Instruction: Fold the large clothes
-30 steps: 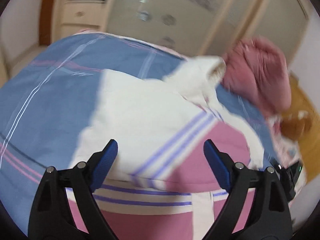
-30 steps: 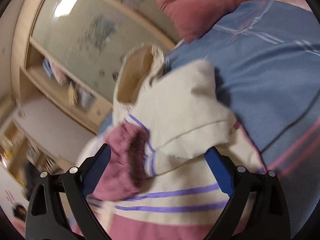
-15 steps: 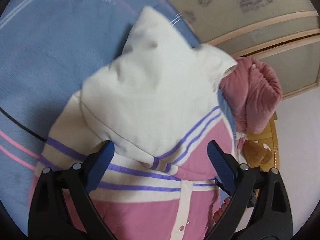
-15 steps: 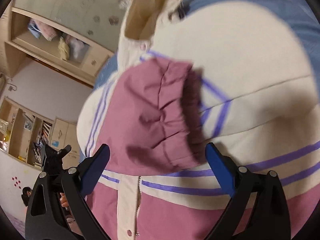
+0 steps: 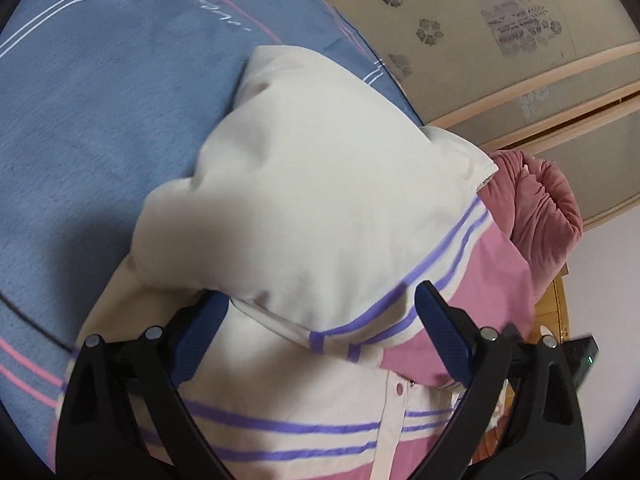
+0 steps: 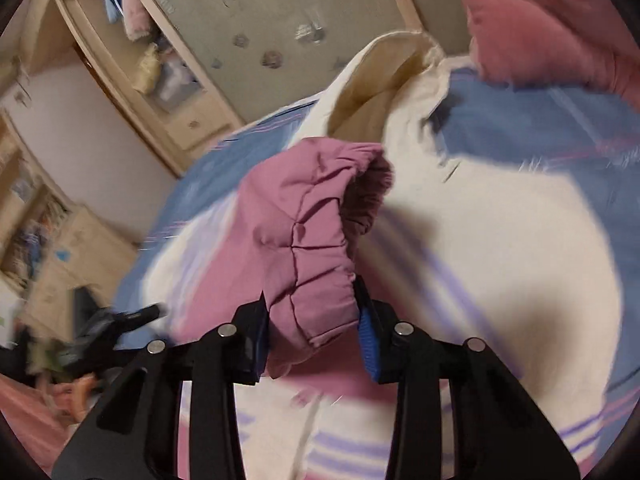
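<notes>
So the left gripper point(image 5: 320, 328) sits spread wide over the jacket point(image 5: 304, 208) on the bed point(image 5: 80, 100), gripping nothing. Right gripper point(image 6: 312, 332) is clamped on the pink sleeve cuff point(image 6: 312, 240), cuff pointing straight ahead, so it's nearer.

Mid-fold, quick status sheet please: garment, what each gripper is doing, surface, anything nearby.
garment: pink and cream jacket, purple stripes, sleeves folded over the body
left gripper: jaws open, straddling the cream sleeve
right gripper: jaws shut on pink cuff
surface: blue striped bedcover
nearby: dark pink quilt beyond the jacket
</notes>
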Motion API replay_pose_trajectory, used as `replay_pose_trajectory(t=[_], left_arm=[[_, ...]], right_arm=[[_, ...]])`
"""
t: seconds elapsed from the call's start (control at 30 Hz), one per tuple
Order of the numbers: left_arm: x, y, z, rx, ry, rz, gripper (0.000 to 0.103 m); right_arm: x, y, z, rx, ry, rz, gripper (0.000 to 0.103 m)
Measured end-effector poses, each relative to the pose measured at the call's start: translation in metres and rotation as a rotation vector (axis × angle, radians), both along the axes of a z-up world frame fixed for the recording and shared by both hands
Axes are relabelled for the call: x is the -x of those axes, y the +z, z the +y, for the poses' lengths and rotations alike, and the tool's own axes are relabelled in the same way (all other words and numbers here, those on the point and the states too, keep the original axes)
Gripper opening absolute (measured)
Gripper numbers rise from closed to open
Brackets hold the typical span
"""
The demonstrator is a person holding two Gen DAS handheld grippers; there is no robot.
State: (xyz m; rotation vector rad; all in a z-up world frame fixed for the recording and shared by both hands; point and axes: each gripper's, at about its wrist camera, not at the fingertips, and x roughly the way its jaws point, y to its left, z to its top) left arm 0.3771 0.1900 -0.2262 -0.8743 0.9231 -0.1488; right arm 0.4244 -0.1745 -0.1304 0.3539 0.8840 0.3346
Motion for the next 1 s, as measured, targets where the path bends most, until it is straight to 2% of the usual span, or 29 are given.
replay_pose_trajectory(t=[0.1,0.17,0.23,0.27,0.3,0.33,0.37,0.43,0.5,0.57,0.63,0.7,0.77,0.9,1.0], left_arm=[[-0.006,-0.001,-0.005,-0.020,-0.012,0.003,0.095],[-0.006,-0.004,-0.005,-0.019,-0.030,-0.007,0.095],[-0.004,-0.003,-0.005,-0.020,-0.045,-0.006,0.095],[0.000,-0.001,-0.004,-0.030,-0.043,0.005,0.095],[0.009,0.009,-0.006,-0.076,-0.022,0.011,0.095],[0.020,0.022,-0.009,-0.141,-0.006,-0.020,0.095],[0.032,0.041,-0.015,-0.231,-0.009,-0.092,0.095],[0.048,0.070,-0.032,-0.404,-0.023,-0.207,0.096],[0.049,0.096,-0.057,-0.598,-0.027,-0.283,0.096],[0.038,0.103,-0.072,-0.660,-0.056,-0.294,0.096],[0.017,0.095,-0.080,-0.651,-0.093,-0.246,0.096],[-0.007,0.075,-0.084,-0.636,-0.135,-0.175,0.096],[-0.022,0.053,-0.085,-0.661,-0.151,-0.112,0.096],[-0.032,0.021,-0.079,-0.671,-0.183,-0.060,0.096],[-0.041,0.013,-0.081,-0.684,-0.193,-0.035,0.096]], right_arm=[[-0.018,-0.045,-0.020,-0.014,-0.049,0.115,0.040],[-0.017,-0.064,-0.032,-0.032,-0.052,0.130,0.042],[-0.011,-0.069,-0.041,-0.061,-0.023,0.115,0.044],[-0.007,-0.066,-0.045,-0.061,-0.021,0.113,0.052],[0.000,-0.059,-0.051,-0.040,-0.041,0.103,0.059],[0.004,-0.052,-0.051,-0.013,-0.066,0.084,0.076],[0.015,-0.039,-0.055,0.027,-0.105,0.027,0.084],[0.029,-0.017,-0.056,0.094,-0.146,-0.088,0.084],[0.034,0.004,-0.046,0.130,-0.131,-0.171,0.083],[0.031,0.011,-0.033,0.110,-0.078,-0.186,0.078],[0.017,0.010,-0.011,0.110,-0.013,-0.173,0.074],[0.005,0.004,0.007,0.154,0.018,-0.168,0.071],[-0.017,-0.017,0.023,0.198,0.048,-0.108,0.063],[-0.048,-0.058,0.023,0.198,0.030,0.021,0.059],[-0.058,-0.072,0.024,0.208,0.030,0.021,0.059]])
